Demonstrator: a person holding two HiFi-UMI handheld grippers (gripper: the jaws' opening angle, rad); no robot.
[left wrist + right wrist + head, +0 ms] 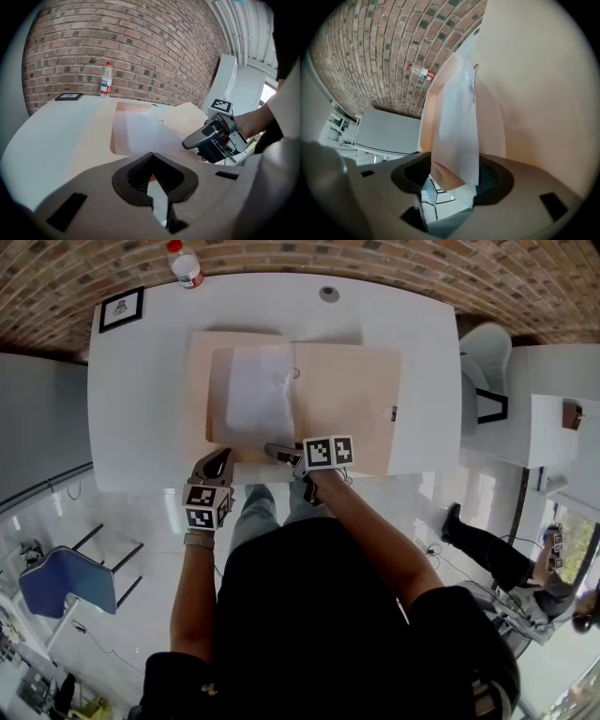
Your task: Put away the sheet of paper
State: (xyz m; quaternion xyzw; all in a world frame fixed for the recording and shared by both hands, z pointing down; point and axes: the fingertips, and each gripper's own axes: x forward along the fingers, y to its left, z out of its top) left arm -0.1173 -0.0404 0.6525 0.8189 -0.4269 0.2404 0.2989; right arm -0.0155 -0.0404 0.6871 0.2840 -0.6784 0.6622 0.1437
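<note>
A white sheet of paper (258, 395) lies on the left half of an open manila folder (347, 399) on the white table (141, 399). My right gripper (277, 451) is at the folder's near edge. In the right gripper view its jaws (454, 180) stand open, with the near edge of the paper (459, 126) and a folder flap (440, 176) between them. My left gripper (222, 457) is at the table's near edge, left of the folder, shut and empty. The left gripper view shows its jaws (152, 157) meeting, with the paper (140, 136) and the right gripper (192, 140) ahead.
A plastic bottle (185, 263) and a black picture frame (121, 308) stand at the table's far left. A small round object (328, 293) sits at the far middle. A white chair (487, 362) is to the right, a blue chair (66, 582) at lower left.
</note>
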